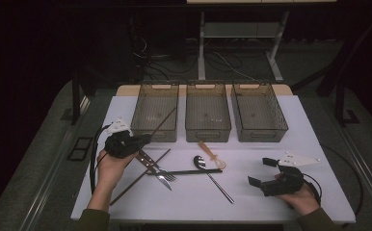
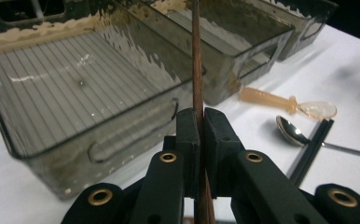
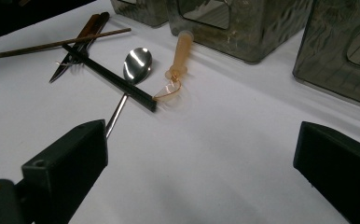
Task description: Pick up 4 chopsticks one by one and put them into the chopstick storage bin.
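Brown wood ran between my left gripper's point(image 2: 200, 122) pads: a thin chopstick point(image 2: 197, 60) pinched tight, its free length rising up and forward over the near wall of the leftmost bin point(image 2: 122, 133). From the high view that chopstick point(image 1: 161, 122) slanted from the left gripper point(image 1: 143, 141) across the bin's point(image 1: 156, 132) front right corner, its tip above the ribbed floor. My right gripper point(image 1: 262, 172) sat low at the table's point(image 1: 251, 199) right side with its jaws wide apart and nothing between them, well clear of the cutlery. I saw the rest of the pile lying on the white tabletop in front of the bins: a second brown chopstick point(image 1: 138, 179), a black chopstick point(image 1: 186, 171) lying crosswise, a metal spoon point(image 1: 212, 177) whose handle passed under it, a fork and knife point(image 1: 155, 168) with dark handles, and a translucent amber spoon point(image 1: 212, 155) just before the middle bin point(image 1: 208, 132). A third bin point(image 1: 259, 134) stood to the right.
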Tool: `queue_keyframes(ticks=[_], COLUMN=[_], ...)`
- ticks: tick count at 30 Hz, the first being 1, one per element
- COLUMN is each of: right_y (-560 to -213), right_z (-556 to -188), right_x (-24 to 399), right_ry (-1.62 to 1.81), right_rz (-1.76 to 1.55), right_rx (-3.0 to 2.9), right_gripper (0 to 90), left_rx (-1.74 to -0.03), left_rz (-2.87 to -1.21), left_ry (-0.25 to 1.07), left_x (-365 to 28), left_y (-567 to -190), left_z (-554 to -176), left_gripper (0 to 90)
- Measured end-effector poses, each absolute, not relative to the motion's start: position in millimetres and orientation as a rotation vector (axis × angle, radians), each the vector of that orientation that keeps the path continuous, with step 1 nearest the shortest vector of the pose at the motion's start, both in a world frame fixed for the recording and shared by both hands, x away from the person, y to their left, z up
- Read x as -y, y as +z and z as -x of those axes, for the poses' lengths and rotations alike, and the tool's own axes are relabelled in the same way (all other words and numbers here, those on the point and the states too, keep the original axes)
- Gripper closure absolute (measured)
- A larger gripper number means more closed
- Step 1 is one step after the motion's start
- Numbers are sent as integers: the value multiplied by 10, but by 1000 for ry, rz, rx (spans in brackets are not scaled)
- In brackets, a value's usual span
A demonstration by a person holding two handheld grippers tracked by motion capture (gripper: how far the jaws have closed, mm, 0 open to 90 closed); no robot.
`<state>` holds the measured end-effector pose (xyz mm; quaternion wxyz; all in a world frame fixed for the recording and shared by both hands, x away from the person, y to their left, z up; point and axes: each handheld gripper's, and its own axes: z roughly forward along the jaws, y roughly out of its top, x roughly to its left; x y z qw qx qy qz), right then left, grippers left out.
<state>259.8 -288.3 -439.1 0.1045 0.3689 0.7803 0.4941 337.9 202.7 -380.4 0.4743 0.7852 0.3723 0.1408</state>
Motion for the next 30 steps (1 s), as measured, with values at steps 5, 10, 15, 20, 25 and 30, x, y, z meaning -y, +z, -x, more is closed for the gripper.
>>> queue_keyframes(ticks=[5,10,15,20,25,30], right_y=[-4390,-4397,-4395,-4392,-4389,-4385], right_z=[-2601,-2604,-2602,-2604,-2605,-2606], right_x=[2888,2881,2882,2888,2890,2889], right_ry=[1458,1466,1466,1467,1477,1484], right_rz=[-1087,-1091,-1092,-1092,-1092,-1088], right_rx=[-2301,-2290,-2291,-2295,-2288,-2291], right_gripper=[23,23,23,23,23,23], left_rx=[-910,-910,-912,-921,-920,-915], left_rz=[-1906,-1902,-1896,-1884,-1883,-1872], left_ry=[344,354,347,349,356,362], left_x=[-1973,-1941,-1910,-1880,-1842,-1816], left_y=[-3775,-3758,-3746,-3741,-3715,-3641], left_z=[-3470,-3570,-3676,-3748,-3832,-3930], left_gripper=[852,852,853,854,853,853])
